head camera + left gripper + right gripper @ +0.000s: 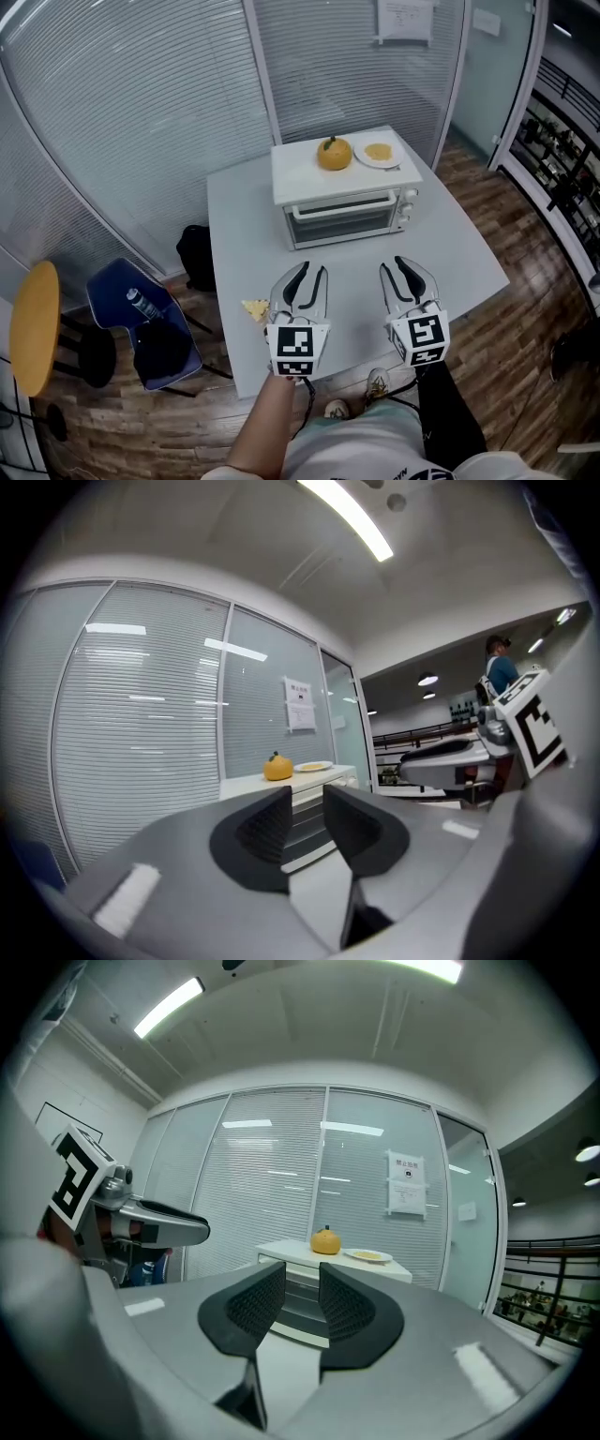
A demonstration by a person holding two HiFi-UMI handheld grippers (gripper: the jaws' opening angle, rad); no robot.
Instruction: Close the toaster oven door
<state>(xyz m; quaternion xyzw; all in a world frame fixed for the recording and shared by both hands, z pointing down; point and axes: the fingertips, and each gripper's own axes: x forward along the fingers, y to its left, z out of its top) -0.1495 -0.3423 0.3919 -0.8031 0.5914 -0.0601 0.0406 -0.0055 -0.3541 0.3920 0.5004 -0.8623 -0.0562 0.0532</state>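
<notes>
Left gripper and right gripper hover over the table's near edge, jaws apart, empty; bare tabletop runs to the white oven, door shut.

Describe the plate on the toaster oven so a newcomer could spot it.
The grey table carries a white toaster oven at its far side. Two things sit on the oven's top: the plate is the flat white disc on the right, with something pale yellow on it, next to the rounder orange fruit.
</notes>
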